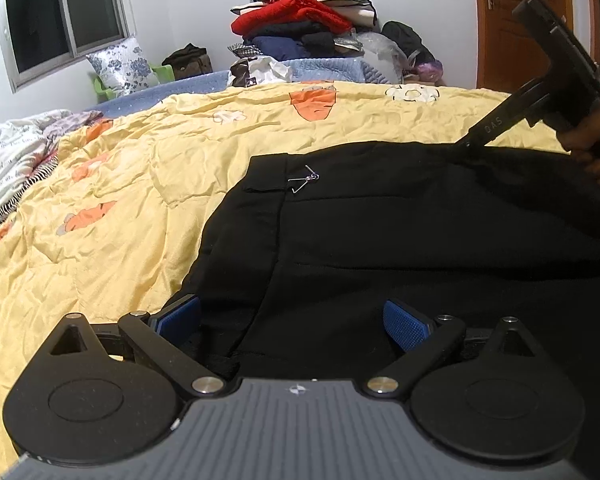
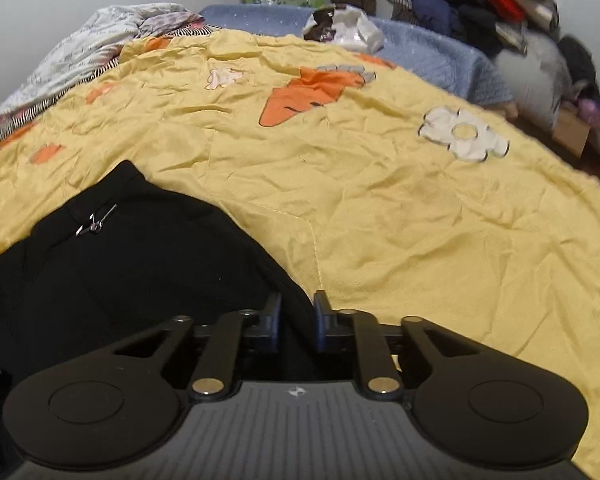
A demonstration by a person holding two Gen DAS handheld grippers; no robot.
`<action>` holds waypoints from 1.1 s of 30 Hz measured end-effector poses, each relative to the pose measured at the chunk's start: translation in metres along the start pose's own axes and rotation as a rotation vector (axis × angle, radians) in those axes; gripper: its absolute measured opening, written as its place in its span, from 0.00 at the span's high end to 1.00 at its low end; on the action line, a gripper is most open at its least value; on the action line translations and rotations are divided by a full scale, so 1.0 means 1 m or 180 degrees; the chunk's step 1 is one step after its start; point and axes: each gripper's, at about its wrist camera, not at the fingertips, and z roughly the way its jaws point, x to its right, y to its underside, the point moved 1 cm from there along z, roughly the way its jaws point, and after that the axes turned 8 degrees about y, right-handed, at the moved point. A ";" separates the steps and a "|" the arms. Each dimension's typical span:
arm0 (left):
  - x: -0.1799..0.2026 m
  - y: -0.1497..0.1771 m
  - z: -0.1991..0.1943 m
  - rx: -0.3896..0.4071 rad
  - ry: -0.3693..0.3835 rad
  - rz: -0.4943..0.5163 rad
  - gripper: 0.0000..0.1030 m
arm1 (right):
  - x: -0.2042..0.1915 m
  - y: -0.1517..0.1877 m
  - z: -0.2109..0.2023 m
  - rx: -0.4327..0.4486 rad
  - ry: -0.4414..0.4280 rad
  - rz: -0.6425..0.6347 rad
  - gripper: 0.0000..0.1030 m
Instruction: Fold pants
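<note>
Black pants (image 1: 380,232) lie on a yellow quilt (image 1: 140,184), with a small metal clip (image 1: 306,181) near the waistband. My left gripper (image 1: 292,320) is open just above the near edge of the pants, its blue pads (image 1: 404,322) wide apart. In the right wrist view the pants (image 2: 140,256) lie at the lower left, clip (image 2: 96,222) showing. My right gripper (image 2: 297,316) is shut on the right edge of the pants. It also shows in the left wrist view (image 1: 466,145), gripping the far right edge.
The quilt (image 2: 380,200) has carrot and flower patches. A pile of clothes (image 1: 300,20) stands at the back, with a floral pillow (image 1: 122,66), a window (image 1: 60,12) and a wooden door (image 1: 528,20). Crumpled bedding (image 2: 92,40) lies at the far left.
</note>
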 end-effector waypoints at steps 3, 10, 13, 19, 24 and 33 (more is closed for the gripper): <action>0.001 0.000 -0.001 0.0003 -0.0031 0.0014 0.03 | -0.015 0.005 -0.009 0.0127 0.0212 -0.0189 0.93; 0.001 -0.002 -0.007 0.0002 -0.0090 -0.0004 0.03 | -0.058 0.020 -0.054 0.0492 0.0580 -0.0750 0.93; -0.008 -0.004 -0.014 0.0036 0.0014 -0.0166 0.03 | -0.080 0.033 -0.082 0.0656 0.0614 -0.0931 0.93; -0.044 -0.005 -0.024 -0.0016 0.0391 -0.0859 0.03 | -0.134 0.087 -0.137 0.0818 0.0598 -0.1308 0.93; -0.071 0.003 -0.023 -0.0065 0.0865 -0.1541 0.03 | -0.168 0.134 -0.157 0.0764 0.0559 -0.1389 0.93; -0.087 0.003 -0.012 -0.0123 0.1156 -0.2252 0.01 | -0.172 0.155 -0.146 0.0944 0.0798 -0.1048 0.93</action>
